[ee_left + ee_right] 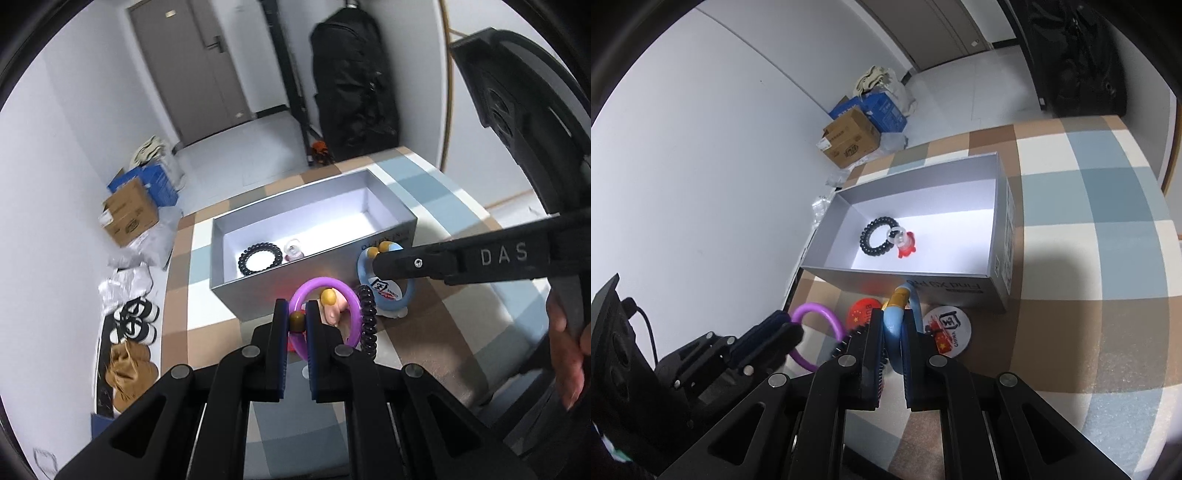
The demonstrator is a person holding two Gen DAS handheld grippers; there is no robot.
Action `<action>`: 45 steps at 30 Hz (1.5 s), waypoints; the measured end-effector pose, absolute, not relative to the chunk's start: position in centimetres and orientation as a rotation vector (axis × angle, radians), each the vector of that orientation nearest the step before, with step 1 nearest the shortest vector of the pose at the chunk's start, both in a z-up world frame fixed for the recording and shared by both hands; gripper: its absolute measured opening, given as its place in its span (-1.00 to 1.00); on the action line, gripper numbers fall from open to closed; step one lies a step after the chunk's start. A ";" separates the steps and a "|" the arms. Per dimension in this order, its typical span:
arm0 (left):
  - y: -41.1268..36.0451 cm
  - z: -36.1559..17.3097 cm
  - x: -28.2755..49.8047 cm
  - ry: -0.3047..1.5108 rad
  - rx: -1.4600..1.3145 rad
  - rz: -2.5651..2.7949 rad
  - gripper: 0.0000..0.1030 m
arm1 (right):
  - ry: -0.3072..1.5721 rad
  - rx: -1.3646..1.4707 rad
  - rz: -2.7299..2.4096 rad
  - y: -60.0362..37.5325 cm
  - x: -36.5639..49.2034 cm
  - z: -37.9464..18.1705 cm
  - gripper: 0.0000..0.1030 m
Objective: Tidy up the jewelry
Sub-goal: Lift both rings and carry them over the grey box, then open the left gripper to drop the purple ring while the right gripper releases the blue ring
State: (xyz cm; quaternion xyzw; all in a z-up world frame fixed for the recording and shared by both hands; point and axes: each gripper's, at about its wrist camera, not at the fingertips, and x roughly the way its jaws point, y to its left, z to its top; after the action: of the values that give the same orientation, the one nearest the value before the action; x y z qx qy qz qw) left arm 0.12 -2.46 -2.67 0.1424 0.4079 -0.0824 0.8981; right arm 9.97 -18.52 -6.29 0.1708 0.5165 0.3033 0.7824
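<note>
Purple bracelet (325, 314) pinched in the left gripper (297, 325), fingers (279, 325) pressed on its rim beside an amber bead, ring held upright just short of the grey box (317, 284). Blue bracelet (895, 325) pinched likewise in the right gripper (891, 332), low over the checked table (1108, 258). Box straight ahead of both, open side up, 1 black coil hair tie (877, 236) already inside. Left gripper probably nearer the near wall; likely a lift over it before release.
</note>
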 end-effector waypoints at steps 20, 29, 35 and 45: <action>-1.7 -2.9 2.0 0.944 0.252 -0.238 -0.91 | 1.027 0.519 0.784 -19.8 9.6 -4.0 -0.85; 0.1 0.0 3.5 0.894 0.158 -0.203 -0.91 | 0.967 0.543 0.788 -20.8 9.8 -2.7 -0.85; 1.3 0.9 6.0 0.886 0.041 -0.219 -0.91 | 0.952 0.562 0.775 -20.9 11.3 -2.2 -0.85; 2.0 -0.3 10.0 0.911 -0.106 -0.238 -0.91 | 0.932 0.507 0.746 -19.7 14.3 -1.3 -0.85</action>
State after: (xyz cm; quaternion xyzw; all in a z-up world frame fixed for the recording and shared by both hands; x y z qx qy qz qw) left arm 9.97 1.95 -0.34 -0.0512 0.4388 -0.1147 0.8898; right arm 14.35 -19.74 -1.27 0.2360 0.4340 0.3476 0.7969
